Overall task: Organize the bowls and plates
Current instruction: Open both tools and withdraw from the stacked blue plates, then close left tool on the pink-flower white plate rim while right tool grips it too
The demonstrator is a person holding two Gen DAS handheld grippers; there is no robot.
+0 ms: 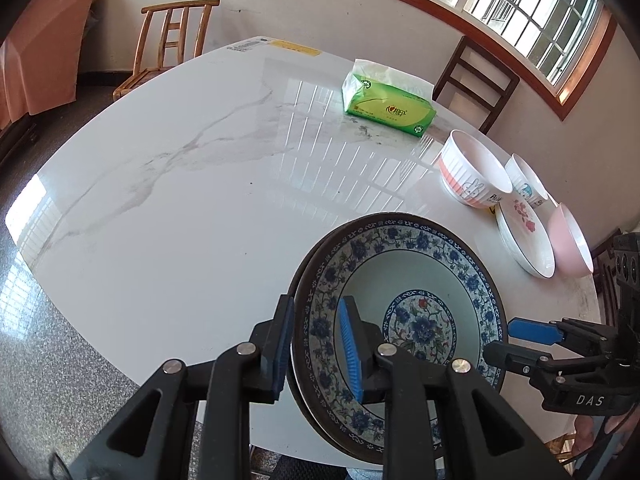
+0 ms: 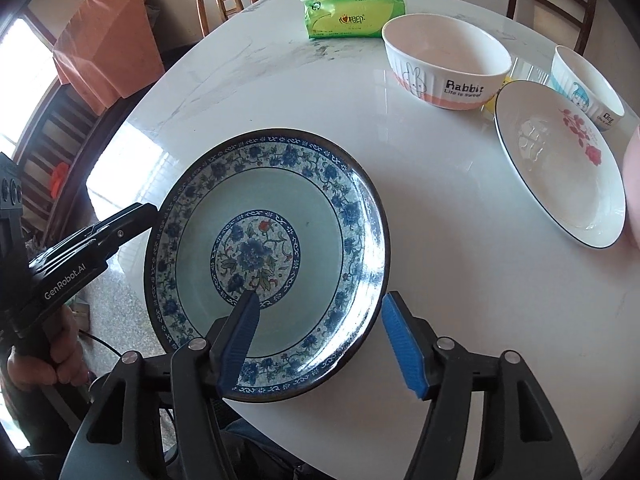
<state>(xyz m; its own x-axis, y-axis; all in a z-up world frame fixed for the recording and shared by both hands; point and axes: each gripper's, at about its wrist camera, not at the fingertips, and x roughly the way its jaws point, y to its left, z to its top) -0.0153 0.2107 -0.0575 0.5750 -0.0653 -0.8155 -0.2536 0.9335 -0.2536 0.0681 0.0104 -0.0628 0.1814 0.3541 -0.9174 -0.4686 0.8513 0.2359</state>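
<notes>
The left tongs are clamped on the near-left rim of the blue floral plate: one blue pad sits under the rim on the outside, the other presses the inner slope. Their tips are hidden behind the plate's edge in the right wrist view, where only the black arm and the hand gripping the handle show. The plate hangs partly past the near edge of the worktop, tilted up on its left side; whether its far rim touches the marble cannot be told.

The right tongs are spread wide at the plate's near-right rim. The left pad lies over the plate's well and the right pad is outside the rim, over the worktop; contact with the plate cannot be judged.

Further right and back stands the rabbit bowl, upright, its inside showing nothing. Behind it lies the green tissue pack, a tissue sticking out of the top. Just right of the rabbit bowl is the white plate with red flowers, bare, and behind that plate a smaller blue-striped bowl. The pink bowl is cut off at the right edge of the right wrist view; its contents are hidden.
</notes>
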